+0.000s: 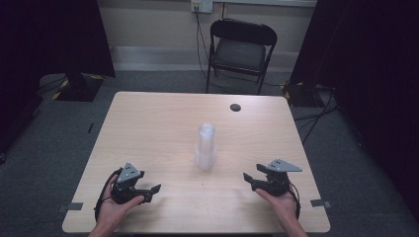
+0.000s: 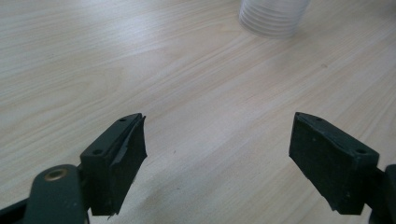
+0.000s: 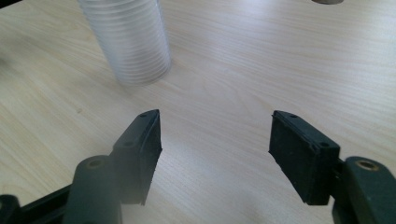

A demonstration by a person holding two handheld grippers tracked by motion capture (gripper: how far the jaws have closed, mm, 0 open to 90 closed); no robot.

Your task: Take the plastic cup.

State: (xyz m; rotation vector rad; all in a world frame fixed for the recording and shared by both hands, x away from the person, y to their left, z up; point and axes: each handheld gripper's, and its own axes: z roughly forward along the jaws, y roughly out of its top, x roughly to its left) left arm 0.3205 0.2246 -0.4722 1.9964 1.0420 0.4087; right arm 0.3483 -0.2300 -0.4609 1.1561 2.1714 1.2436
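Note:
A tall stack of clear plastic cups (image 1: 205, 148) stands upside down at the middle of the light wooden table (image 1: 148, 123). My left gripper (image 1: 151, 193) rests low near the front left of the table, open, with bare wood between its jaws (image 2: 217, 135). The stack (image 2: 273, 18) lies ahead of it and to the right. My right gripper (image 1: 248, 180) is held near the front right, open as well, nothing between its jaws (image 3: 215, 135). From there the ribbed stack (image 3: 135, 42) stands ahead and to the left, well apart from the fingertips.
A small dark round disc (image 1: 235, 107) sits in the tabletop towards the back right. A black folding chair (image 1: 240, 49) stands behind the table. Dark curtains hang at both sides, and cables lie on the grey floor.

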